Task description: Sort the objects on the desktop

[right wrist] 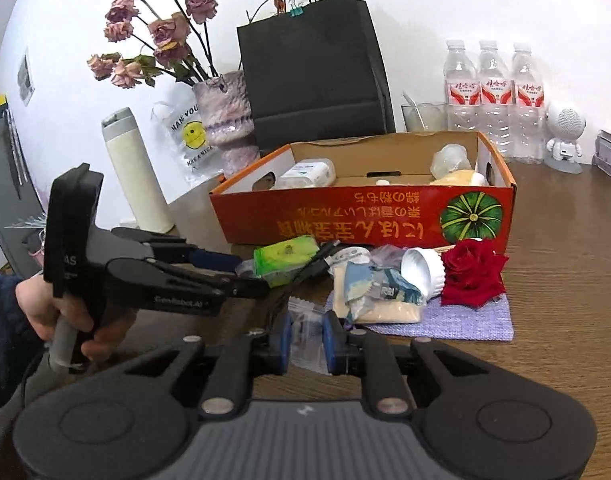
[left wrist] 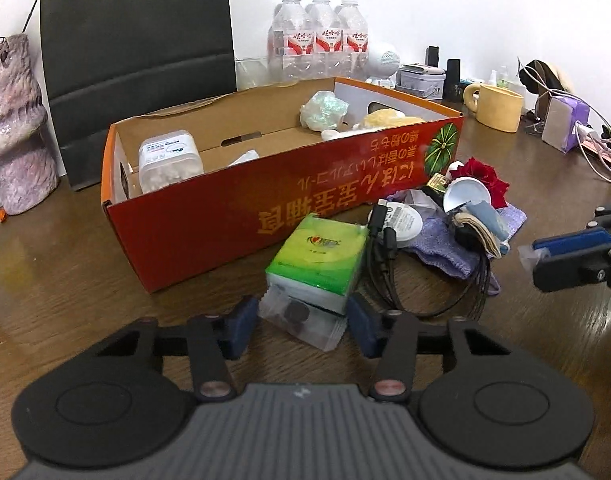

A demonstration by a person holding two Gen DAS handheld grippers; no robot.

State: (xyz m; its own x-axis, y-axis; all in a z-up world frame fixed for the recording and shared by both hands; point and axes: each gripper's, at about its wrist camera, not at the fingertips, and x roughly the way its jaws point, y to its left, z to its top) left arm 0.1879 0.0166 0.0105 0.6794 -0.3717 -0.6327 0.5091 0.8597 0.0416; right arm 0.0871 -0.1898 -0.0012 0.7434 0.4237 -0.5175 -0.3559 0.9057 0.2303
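Low over the table, both tilted down — right hand-held gripper (right wrist: 307, 334) pinches a clear packet (right wrist: 305, 316).

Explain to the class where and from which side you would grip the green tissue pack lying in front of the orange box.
Grip the green tissue pack across its two long side faces, coming in from its near short end. It is a soft rectangular block lying flat; the left gripper already straddles that end, and the black cable crowds the right side.

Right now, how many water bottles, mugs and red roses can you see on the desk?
Water bottles: 3
Yellow mug: 1
Red rose: 1
Total: 5
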